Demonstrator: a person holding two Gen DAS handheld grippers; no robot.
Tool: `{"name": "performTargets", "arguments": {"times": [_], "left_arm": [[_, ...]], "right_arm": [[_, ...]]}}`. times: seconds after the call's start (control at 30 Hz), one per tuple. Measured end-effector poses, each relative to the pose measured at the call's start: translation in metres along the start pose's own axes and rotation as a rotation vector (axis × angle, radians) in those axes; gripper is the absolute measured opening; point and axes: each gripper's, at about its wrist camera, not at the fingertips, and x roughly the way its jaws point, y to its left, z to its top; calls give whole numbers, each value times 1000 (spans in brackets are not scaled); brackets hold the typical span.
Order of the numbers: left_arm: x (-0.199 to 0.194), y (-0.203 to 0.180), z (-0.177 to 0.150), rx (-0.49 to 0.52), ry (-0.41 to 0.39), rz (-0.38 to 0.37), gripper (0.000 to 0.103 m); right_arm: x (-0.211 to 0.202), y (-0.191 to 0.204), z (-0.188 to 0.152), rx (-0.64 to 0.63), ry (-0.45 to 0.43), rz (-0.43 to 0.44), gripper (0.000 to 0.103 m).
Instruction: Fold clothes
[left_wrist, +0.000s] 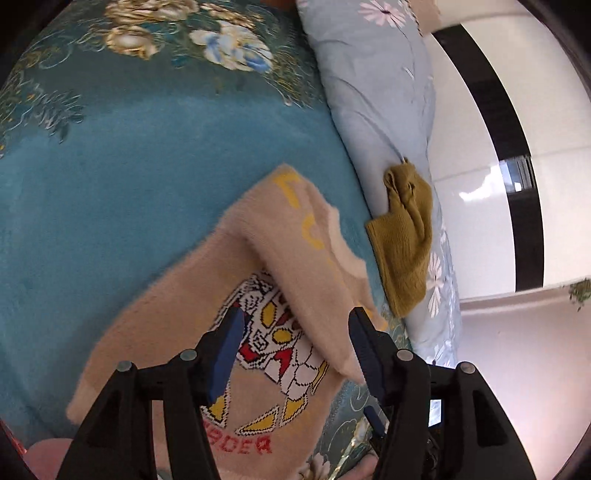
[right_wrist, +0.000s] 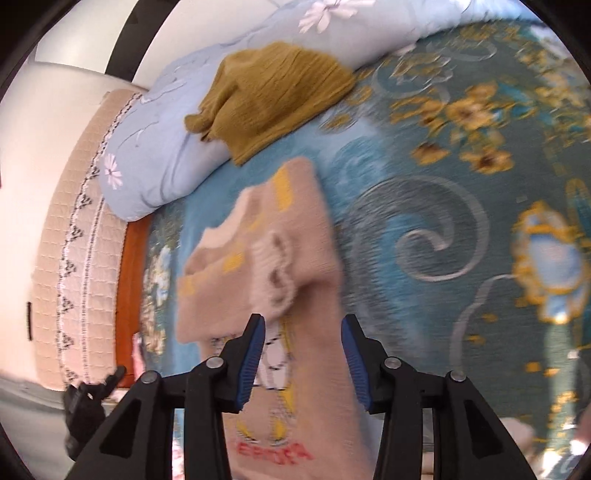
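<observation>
A fuzzy beige sweater (left_wrist: 207, 295) with a robot picture and red lettering lies on a teal floral bedspread (left_wrist: 129, 166). One sleeve with yellow letters (left_wrist: 295, 236) is folded across its chest. My left gripper (left_wrist: 295, 317) hovers open over the robot picture, and the sleeve's edge runs close by its right finger. In the right wrist view the same sweater (right_wrist: 306, 387) is blurred. Its ribbed cuff (right_wrist: 277, 273) lies just beyond my right gripper (right_wrist: 303, 321), which is open above the cloth with nothing pinched.
A mustard knitted garment (left_wrist: 406, 236) (right_wrist: 273, 96) rests against a light blue flowered pillow (left_wrist: 369, 74) (right_wrist: 155, 166) along the bed's side. Past it are an orange bed frame (right_wrist: 127, 295), a beige patterned mat (right_wrist: 74, 240) and white floor.
</observation>
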Motion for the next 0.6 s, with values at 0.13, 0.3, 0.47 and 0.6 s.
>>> {"name": "performTargets", "arguments": {"times": [0.13,0.3,0.47,0.6], "left_arm": [[-49,13,16,-15,-64,-36,60],[-96,10,23,117,-154,84,62],[-94,24,10,115,-118,95,63],[-79,31,-2,81,-60,77,63]], "right_arm": [[38,13,8,26,62,-1,47],[63,12,15,98,64,-17,46],[66,27,20,67,64,-48,12],[50,77,23,-201,50,-81,11]]}}
